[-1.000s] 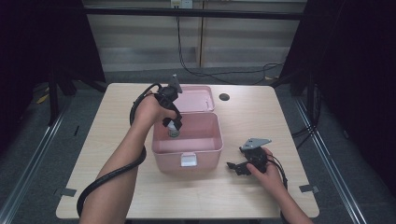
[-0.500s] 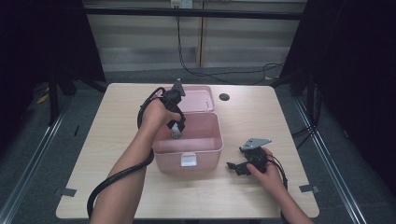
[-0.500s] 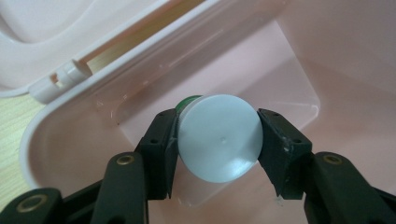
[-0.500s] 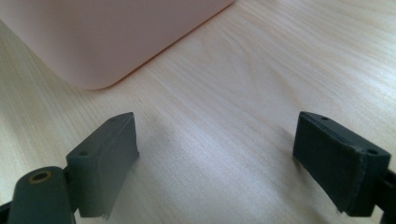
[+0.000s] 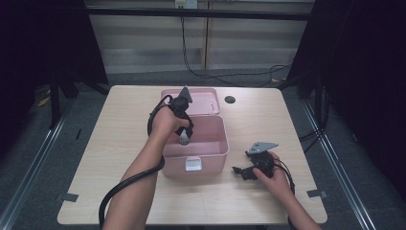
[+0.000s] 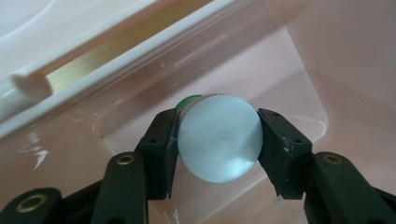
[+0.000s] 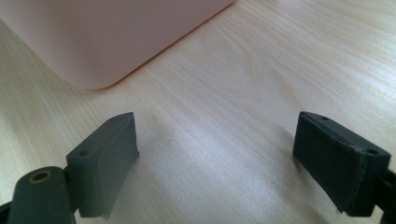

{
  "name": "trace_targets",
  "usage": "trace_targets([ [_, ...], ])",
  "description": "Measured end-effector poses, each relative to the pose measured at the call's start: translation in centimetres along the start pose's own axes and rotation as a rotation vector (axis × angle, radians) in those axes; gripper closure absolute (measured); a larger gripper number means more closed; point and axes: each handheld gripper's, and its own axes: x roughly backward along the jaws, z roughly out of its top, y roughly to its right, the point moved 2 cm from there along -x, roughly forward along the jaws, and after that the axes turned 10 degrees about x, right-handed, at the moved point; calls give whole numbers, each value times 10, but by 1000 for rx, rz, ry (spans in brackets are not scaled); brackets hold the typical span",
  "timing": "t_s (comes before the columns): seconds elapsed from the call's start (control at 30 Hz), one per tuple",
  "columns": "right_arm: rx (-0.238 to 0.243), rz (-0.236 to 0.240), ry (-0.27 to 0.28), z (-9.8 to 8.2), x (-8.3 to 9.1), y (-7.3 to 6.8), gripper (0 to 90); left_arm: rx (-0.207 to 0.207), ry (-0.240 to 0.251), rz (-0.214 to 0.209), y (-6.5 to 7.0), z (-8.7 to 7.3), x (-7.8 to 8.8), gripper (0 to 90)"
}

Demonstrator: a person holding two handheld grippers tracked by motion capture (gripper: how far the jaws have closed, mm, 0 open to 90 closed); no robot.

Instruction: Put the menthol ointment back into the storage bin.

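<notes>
Two black grippers are at work on a pale wooden table point(image 5: 95, 158). Nearest the person, at about 4 o'clock on the table, the right gripper point(image 5: 246, 171) rests low with its jaws spread wide and nothing between them; in the right gripper view there is bare wood between the pads and a rounded pink corner at 11 o'clock. A little farther off, near the middle of the table, stands the pink box point(image 5: 218, 158) with its lid point(image 5: 210, 103) folded back at 12 o'clock. The left gripper point(image 6: 217, 140) reaches down into the box and its jaws squeeze a small round bottle point(image 6: 218, 137), one pad on each side. In the left gripper view the bottle's pale flat end faces the camera, and a bit of green peeks out behind it at 11 o'clock. The bottle hangs inside the box, above the floor and close to the back wall. I think the bottle is smooth and round, so it could slip or twist if the jaws let go too soon. It might then drop and roll. It could also bump the back wall, because that wall is so close. Farthest away, at about 1 o'clock on the table, sits a small dark round hole point(image 5: 230, 99).
</notes>
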Motion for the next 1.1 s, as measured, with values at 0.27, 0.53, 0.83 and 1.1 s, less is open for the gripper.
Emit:
trace_targets([
  [0.27, 2, 1, 0, 0, 0, 0, 132, 10, 2, -3, 4, 3, -10, 499],
  [0.53, 2, -1, 1, 0, 0, 0, 132, 15, 7, 1, 3, 4, -16, 499],
  [0.83, 2, 0, 1, 0, 0, 0, 132, 24, 25, 7, 2, 5, -21, 499],
  [1.1, 2, -1, 1, 0, 0, 0, 132, 34, 24, 7, 2, 6, -27, 499],
])
